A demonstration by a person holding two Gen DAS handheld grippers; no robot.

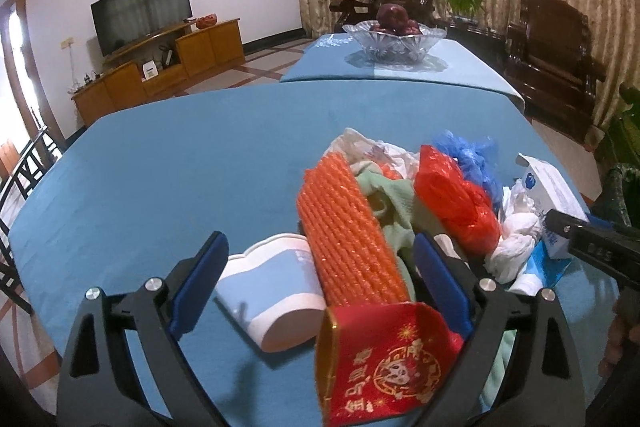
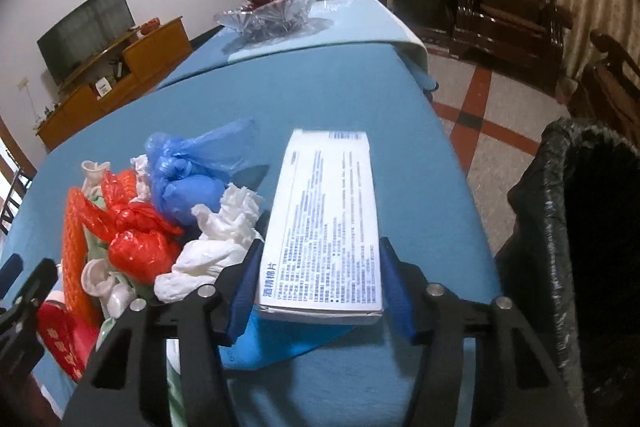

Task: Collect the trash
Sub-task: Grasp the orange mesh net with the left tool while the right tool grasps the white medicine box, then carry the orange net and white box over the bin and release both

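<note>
A: While the right claw (image 2: 320,287) straddles the white box (image 2: 328,223), is it pinching yet?

B: Its blue pads stand on both sides of the box; I cannot tell whether they press it. The left claw (image 1: 320,271) is spread around the orange mesh roll (image 1: 344,227) and paper cup (image 1: 276,291).

A: Where does everything lie?

B: The box sits near the table's (image 2: 280,99) right edge, beside the white tissue (image 2: 216,239) and the bagged pile. The black-lined bin (image 2: 568,227) waits just past that edge.

A: Advice?

B: Squeeze squarely, lift level, then swing right over the rim.
</note>
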